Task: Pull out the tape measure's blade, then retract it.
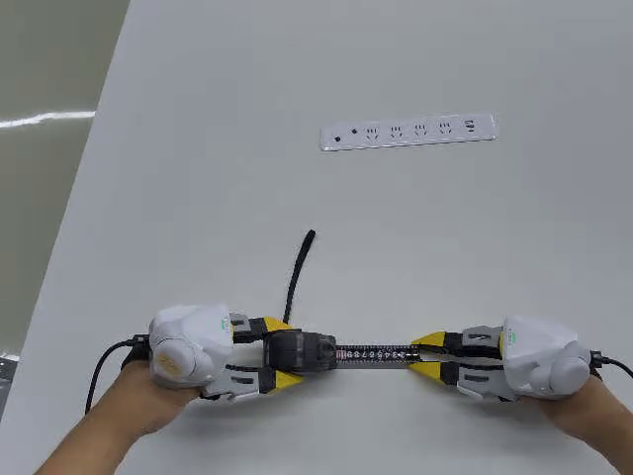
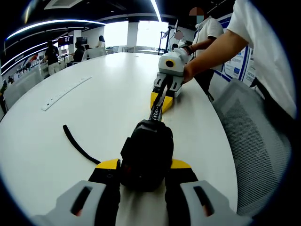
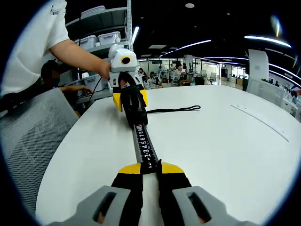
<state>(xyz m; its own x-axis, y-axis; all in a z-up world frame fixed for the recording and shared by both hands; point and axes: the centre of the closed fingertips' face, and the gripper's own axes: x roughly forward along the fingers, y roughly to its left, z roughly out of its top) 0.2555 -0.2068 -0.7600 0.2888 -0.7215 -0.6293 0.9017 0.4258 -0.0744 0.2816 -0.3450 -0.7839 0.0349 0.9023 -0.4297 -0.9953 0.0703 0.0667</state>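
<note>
A black tape measure case (image 1: 300, 351) lies on the white table near its front edge, and my left gripper (image 1: 279, 351) is shut on it; the case (image 2: 147, 153) sits between the yellow-tipped fingers in the left gripper view. Its blade (image 1: 378, 353) with printed numbers runs right to my right gripper (image 1: 427, 355), which is shut on the blade's end. In the right gripper view the blade (image 3: 144, 143) stretches from my right gripper (image 3: 149, 166) to the case (image 3: 133, 104). A black wrist strap (image 1: 298, 271) trails from the case toward the table's middle.
A white power strip (image 1: 407, 132) lies flat further back on the table (image 1: 218, 178). The table's left edge drops to grey floor. A mesh chair back (image 2: 254, 141) stands beside the table, and people are in the room behind.
</note>
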